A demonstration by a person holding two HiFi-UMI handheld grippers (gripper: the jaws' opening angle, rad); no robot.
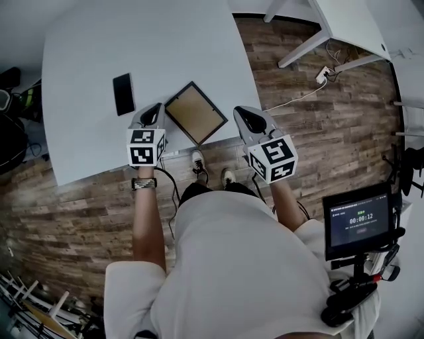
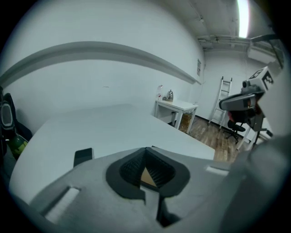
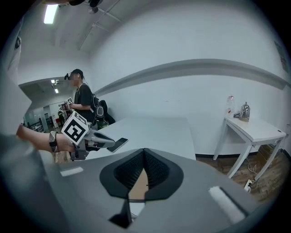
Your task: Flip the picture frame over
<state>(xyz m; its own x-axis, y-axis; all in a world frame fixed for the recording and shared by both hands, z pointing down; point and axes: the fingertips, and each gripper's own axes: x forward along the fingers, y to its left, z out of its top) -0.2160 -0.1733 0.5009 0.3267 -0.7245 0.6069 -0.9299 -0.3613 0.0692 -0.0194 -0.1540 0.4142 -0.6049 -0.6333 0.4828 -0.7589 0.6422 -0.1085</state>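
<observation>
The picture frame (image 1: 194, 112) lies flat on the white table (image 1: 93, 46) near its front edge, with a thin black border and its brown side up. My left gripper (image 1: 158, 106) hovers just left of the frame, jaws together and empty. My right gripper (image 1: 238, 111) hovers just right of it, past the table's corner, its jaws also meeting with nothing between them. In the left gripper view a brown sliver of the frame (image 2: 148, 176) shows below the closed jaws (image 2: 146, 150). The right gripper view shows the same brown surface (image 3: 138, 186) under its closed jaws (image 3: 144, 150).
A black phone (image 1: 124, 93) lies on the table left of the frame. A second white table (image 1: 351, 20), cables and a power strip (image 1: 323, 74) sit at the far right on the wood floor. A monitor on a stand (image 1: 358, 222) is beside me. A person (image 3: 82, 102) stands beyond the table.
</observation>
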